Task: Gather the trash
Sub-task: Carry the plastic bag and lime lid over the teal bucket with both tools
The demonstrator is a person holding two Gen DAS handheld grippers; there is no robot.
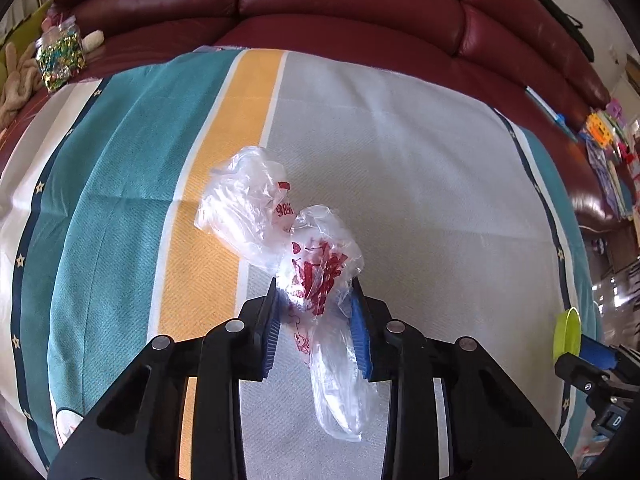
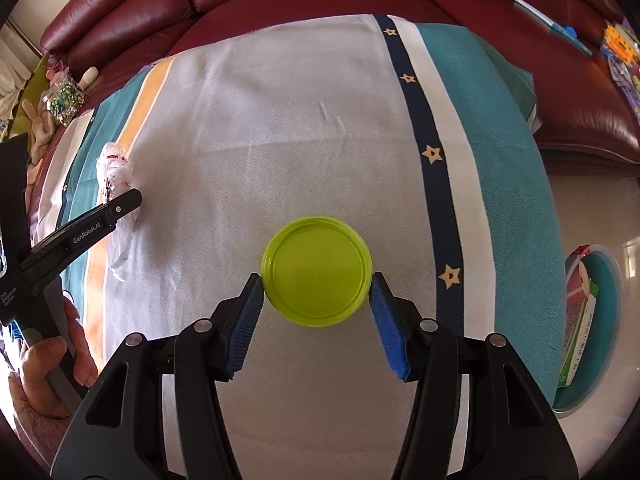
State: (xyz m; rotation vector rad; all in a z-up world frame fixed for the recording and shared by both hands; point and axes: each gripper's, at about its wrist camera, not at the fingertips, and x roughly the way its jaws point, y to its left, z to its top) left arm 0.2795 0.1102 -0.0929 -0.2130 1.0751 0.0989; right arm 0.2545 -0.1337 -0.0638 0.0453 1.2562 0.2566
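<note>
My left gripper (image 1: 316,300) is shut on a crumpled clear plastic bag with red print (image 1: 280,232), held over the striped cloth (image 1: 420,168). The bag also shows in the right wrist view (image 2: 114,172), beside the left gripper's black finger (image 2: 120,208). My right gripper (image 2: 316,284) is shut on a round lime-green plastic lid (image 2: 316,272), its blue pads touching the lid's two sides. The lid shows edge-on at the right of the left wrist view (image 1: 567,334).
A dark red leather sofa (image 1: 340,4) stands behind the cloth-covered table. A bag of glittery bits (image 1: 60,56) lies on the sofa at left, colourful toys (image 1: 600,128) at right. A teal bin with packaging (image 2: 588,320) stands on the floor at right.
</note>
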